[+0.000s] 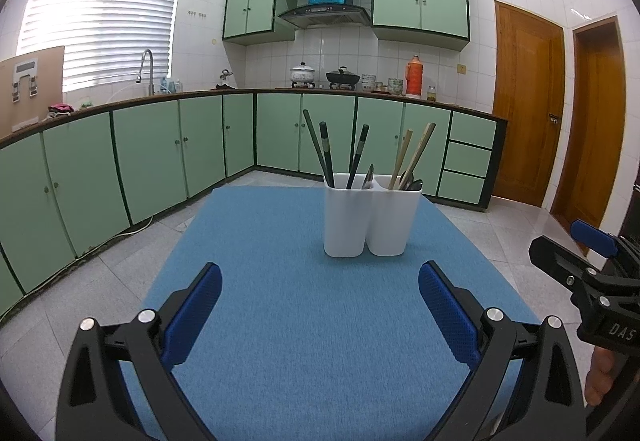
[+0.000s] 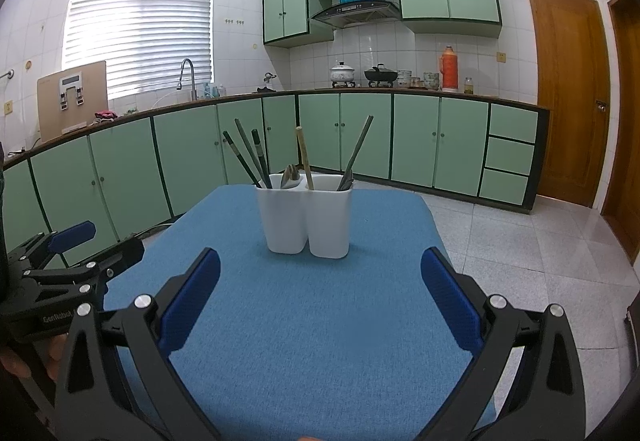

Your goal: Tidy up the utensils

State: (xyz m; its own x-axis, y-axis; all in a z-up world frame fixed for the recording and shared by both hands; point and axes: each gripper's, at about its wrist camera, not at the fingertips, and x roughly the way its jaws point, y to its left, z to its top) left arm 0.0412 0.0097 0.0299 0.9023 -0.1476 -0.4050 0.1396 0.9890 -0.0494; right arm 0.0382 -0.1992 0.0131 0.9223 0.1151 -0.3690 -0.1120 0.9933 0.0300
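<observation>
A white two-compartment utensil holder [image 1: 370,219] [image 2: 308,217] stands on the far half of a blue table mat [image 1: 304,321] [image 2: 316,321]. Its left compartment holds dark chopsticks [image 1: 326,157] [image 2: 250,157] and a metal spoon [image 1: 368,177] [image 2: 290,175]. Its right compartment holds light wooden chopsticks [image 1: 416,153] [image 2: 304,153] and spoons [image 1: 412,183]. My left gripper [image 1: 320,277] is open and empty, well short of the holder. My right gripper [image 2: 320,265] is open and empty, also short of it. Each gripper shows at the other view's edge.
The table stands in a kitchen with green floor cabinets [image 1: 152,157] along the far and left walls. A grey tiled floor [image 2: 540,253] surrounds the table. Wooden doors [image 1: 528,101] are at the right. Pots and a red thermos [image 2: 450,69] sit on the far counter.
</observation>
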